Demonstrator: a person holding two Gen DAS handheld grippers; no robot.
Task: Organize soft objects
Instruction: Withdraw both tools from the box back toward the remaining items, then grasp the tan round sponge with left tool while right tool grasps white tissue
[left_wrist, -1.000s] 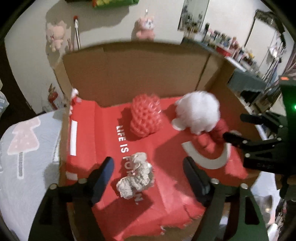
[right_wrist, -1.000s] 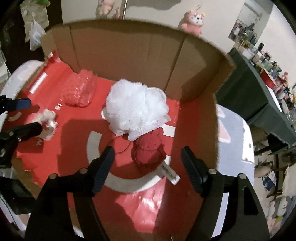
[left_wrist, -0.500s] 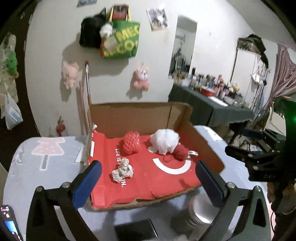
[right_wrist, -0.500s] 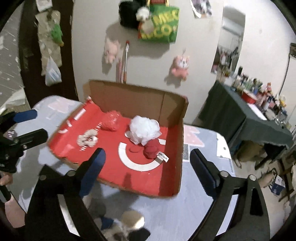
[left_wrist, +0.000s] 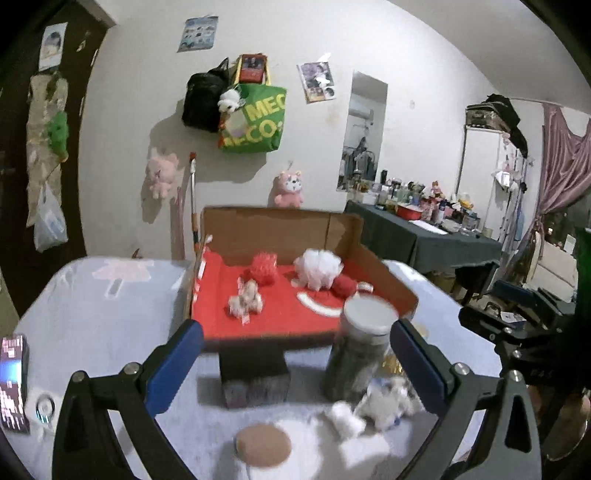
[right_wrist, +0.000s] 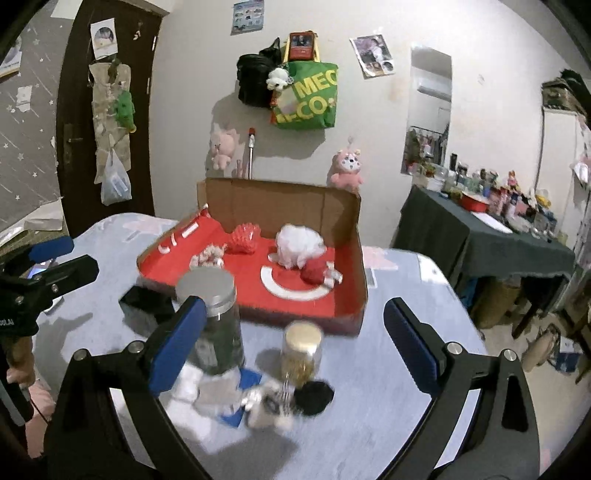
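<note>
An open cardboard box (left_wrist: 388, 286) with a red lining (right_wrist: 354, 258) stands on the table. In it lie a red mesh puff (left_wrist: 264, 267), a white puff (left_wrist: 319, 267), a red yarn ball (left_wrist: 345, 285) and a cream knotted rope toy (left_wrist: 245, 301). They also show in the right wrist view: red puff (right_wrist: 244, 238), white puff (right_wrist: 299, 245), red ball (right_wrist: 314, 273), rope toy (right_wrist: 207, 255). My left gripper (left_wrist: 295, 369) and right gripper (right_wrist: 293, 349) are both open and empty, well back from the box. Small white soft pieces (left_wrist: 373, 406) lie near the front.
In front of the box stand a tall jar with a silver lid (right_wrist: 210, 317), a small gold-lidded jar (right_wrist: 301, 350) and a black block (left_wrist: 255, 376). A black round item (right_wrist: 314, 397) and a blue cloth (right_wrist: 236, 413) lie nearby. A phone (left_wrist: 13, 380) lies at the left.
Both grippers have pulled back and up from the box, from just above the toys to well in front of it. The jars and front clutter have come into view.
</note>
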